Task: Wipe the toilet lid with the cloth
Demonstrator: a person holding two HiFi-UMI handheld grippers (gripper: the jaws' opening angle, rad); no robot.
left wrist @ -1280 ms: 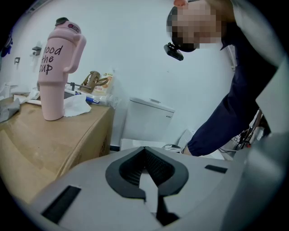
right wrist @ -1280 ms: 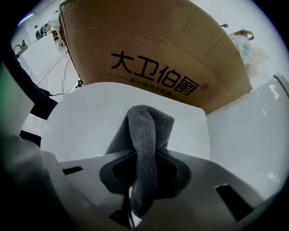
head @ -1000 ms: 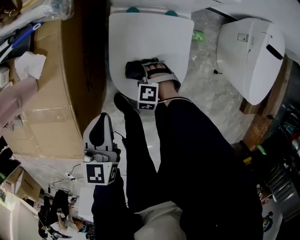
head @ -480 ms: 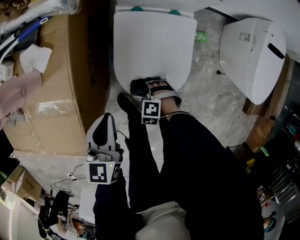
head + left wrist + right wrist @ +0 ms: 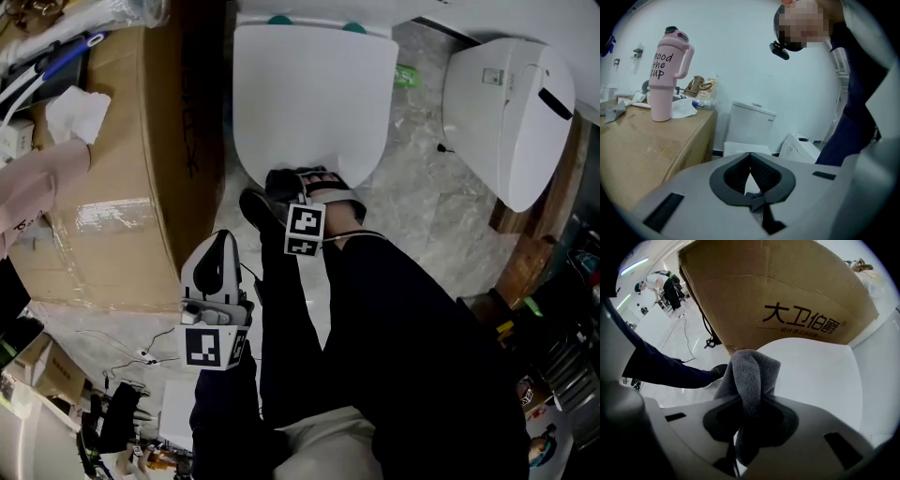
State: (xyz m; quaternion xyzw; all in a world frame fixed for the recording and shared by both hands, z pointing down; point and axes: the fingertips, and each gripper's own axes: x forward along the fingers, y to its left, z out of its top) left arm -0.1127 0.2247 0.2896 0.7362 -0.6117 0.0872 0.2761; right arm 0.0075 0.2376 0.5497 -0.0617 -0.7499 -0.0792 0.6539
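Right gripper view: pinches grey cloth (image 5: 752,371) in right tool (image 5: 750,404) at toilet lid (image 5: 815,376) near edge, lid's long axis running ahead. Holds left tool (image 5: 750,174) pressed together, empty, farther off beside cardboard box (image 5: 112,169).

We see a white toilet lid (image 5: 314,94) and a grey cloth (image 5: 752,376). The box (image 5: 787,296) is brown with black letters. The cup (image 5: 665,79) is pink with dark words. The left gripper (image 5: 750,157) and right gripper (image 5: 749,401) are pale grey, with black-and-white squares.
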